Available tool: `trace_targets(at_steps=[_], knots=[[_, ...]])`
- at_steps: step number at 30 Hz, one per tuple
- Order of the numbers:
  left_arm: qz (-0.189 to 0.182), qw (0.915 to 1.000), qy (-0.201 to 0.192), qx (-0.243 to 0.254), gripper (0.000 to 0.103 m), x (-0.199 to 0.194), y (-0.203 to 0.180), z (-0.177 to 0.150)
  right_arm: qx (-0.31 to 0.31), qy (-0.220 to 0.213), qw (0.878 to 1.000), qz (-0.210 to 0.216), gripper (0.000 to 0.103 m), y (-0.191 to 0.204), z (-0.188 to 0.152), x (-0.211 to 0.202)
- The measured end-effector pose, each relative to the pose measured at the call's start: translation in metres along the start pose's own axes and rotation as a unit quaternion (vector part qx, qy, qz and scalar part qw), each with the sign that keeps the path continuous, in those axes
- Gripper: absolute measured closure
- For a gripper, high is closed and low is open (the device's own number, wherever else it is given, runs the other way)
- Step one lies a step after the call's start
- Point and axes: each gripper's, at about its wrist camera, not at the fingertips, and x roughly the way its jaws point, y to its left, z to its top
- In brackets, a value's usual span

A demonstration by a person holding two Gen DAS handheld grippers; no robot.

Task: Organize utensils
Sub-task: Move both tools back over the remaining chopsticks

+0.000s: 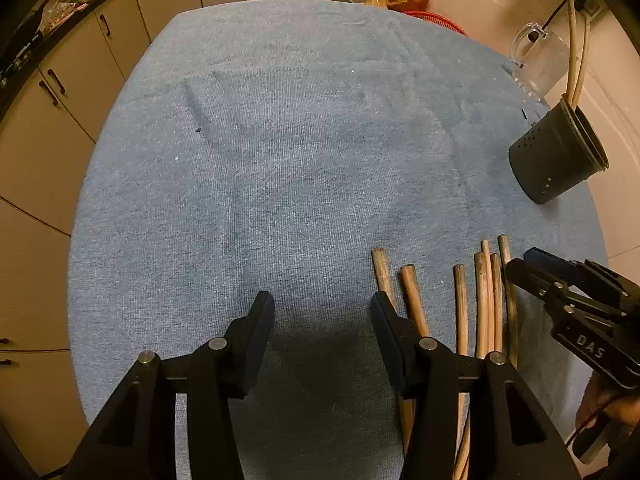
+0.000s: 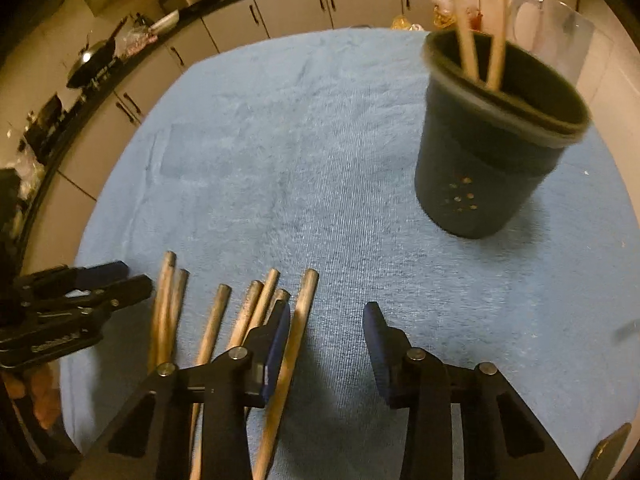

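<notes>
Several wooden utensil handles lie side by side on the blue towel; they also show in the right wrist view. A dark perforated holder cup stands on the towel with two thin wooden sticks in it; it also shows in the left wrist view. My left gripper is open and empty, left of the handles. My right gripper is open and empty, its left finger over the handles. Each gripper shows in the other's view: the right, the left.
A clear glass mug stands behind the holder at the towel's far right edge. A red basket with plastic bags sits beyond the far edge. Kitchen cabinets and a cluttered counter surround the table.
</notes>
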Motion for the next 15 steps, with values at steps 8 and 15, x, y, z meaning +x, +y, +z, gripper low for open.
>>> trace_targets(at_steps=[8, 15], knots=[[-0.005, 1.0000, -0.002, 0.006, 0.051, 0.003, -0.006, 0.004, -0.069, -0.004, 0.996, -0.062, 0.072, 0.021, 0.005, 0.009], [0.001, 0.9998, 0.002, 0.020, 0.051, 0.014, -0.018, 0.018, -0.063, 0.007, 0.996, -0.068, 0.077, 0.008, 0.003, 0.006]])
